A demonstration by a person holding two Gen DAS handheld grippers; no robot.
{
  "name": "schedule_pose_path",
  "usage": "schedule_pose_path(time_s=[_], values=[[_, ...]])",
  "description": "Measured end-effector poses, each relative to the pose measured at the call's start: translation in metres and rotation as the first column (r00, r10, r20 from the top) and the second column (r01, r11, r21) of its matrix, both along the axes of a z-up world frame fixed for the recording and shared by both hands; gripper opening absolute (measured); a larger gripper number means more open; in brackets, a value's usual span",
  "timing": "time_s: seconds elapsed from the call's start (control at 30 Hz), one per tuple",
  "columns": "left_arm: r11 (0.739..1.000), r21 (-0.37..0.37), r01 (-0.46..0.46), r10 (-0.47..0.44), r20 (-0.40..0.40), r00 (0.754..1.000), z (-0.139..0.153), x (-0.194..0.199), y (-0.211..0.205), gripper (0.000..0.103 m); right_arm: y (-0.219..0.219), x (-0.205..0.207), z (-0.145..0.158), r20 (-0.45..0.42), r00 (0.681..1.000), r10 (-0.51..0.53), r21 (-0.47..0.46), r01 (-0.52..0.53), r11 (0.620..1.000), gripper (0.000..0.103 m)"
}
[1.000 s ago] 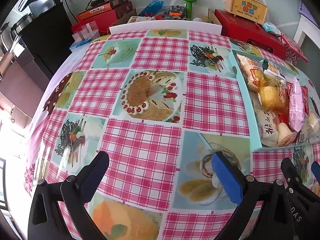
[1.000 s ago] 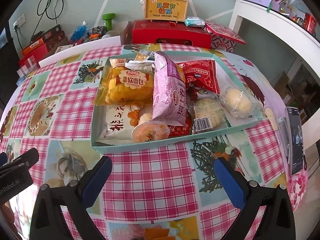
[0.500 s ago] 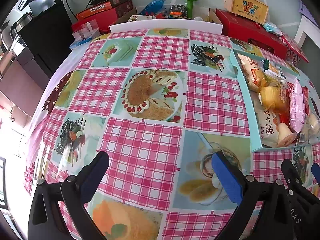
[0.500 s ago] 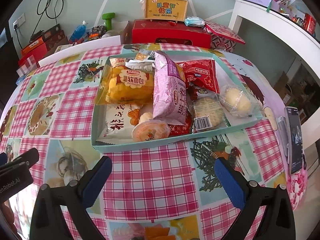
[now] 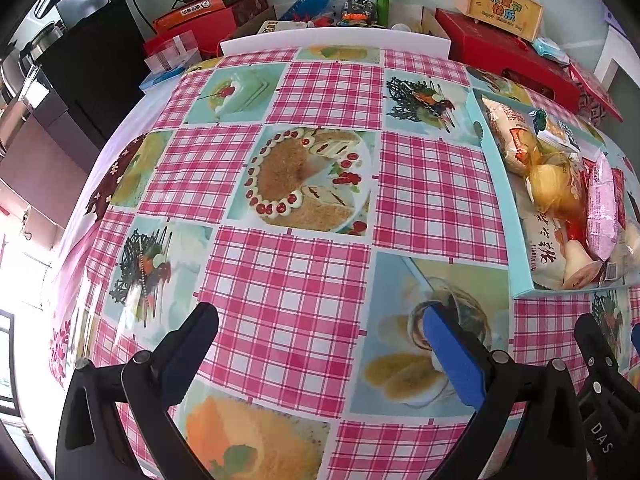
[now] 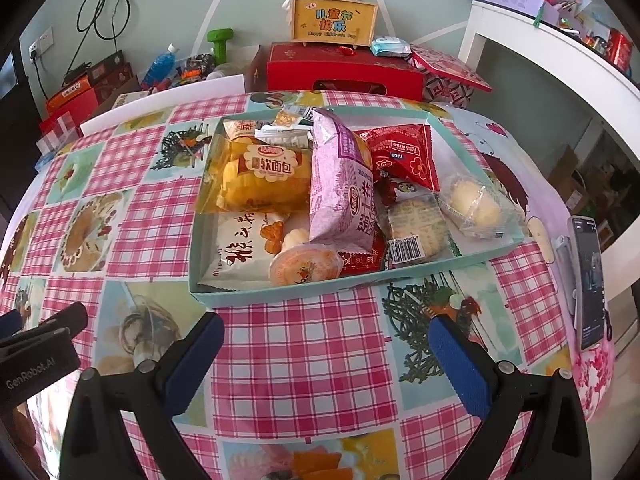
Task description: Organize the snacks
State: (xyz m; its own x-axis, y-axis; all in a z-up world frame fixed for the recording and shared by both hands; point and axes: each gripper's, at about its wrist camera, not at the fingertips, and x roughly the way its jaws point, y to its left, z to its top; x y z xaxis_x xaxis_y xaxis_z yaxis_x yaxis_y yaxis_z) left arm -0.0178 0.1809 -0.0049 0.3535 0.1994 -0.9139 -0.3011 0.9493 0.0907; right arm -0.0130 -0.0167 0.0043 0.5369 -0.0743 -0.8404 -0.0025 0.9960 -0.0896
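The right gripper, a black two-finger claw with blue pads, hangs over the pink-checked plastic tablecloth with food pictures, its jaws spread wide and nothing between them. Off to its left the black body of the left gripper shows at the edge of the view. In its own camera the left gripper is likewise wide open and empty above the cloth, with the right gripper's black finger just beside it on the right.

Just ahead of the right gripper lies the shallow pale-teal cardboard tray, filled with snacks. Nearest its front wall sit a round orange jelly cup and, left of it, a white rice-cracker packet with black script. Behind these a tall lilac snack bag leans down the middle. To its left is a clear yellow bag of soft bread; to its right, a red foil packet, a barcoded round biscuit in clear wrap and a clear-wrapped pale bun.

Far right of the gripper, a dark phone stands at the table's edge. Beyond the tray sits a red gift box with a yellow handled case on top.
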Motion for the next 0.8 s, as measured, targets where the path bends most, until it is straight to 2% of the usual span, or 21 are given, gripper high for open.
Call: schedule_pose_path(time_s=[0.37,0.8], values=[[1.000,-0.002,0.000,0.000,0.000,1.000,0.0006,0.0000,-0.0003,0.102,-0.0034,-0.0031,0.0094,0.042,0.999,-0.014,0.027,0.013,1.000,0.103],[1.000,-0.001,-0.002,0.002,0.001,1.000,0.0017,0.0004,-0.0011,0.102,-0.0024,-0.0025,0.0078,0.027,1.000,-0.016,0.018,0.015,1.000,0.103]])
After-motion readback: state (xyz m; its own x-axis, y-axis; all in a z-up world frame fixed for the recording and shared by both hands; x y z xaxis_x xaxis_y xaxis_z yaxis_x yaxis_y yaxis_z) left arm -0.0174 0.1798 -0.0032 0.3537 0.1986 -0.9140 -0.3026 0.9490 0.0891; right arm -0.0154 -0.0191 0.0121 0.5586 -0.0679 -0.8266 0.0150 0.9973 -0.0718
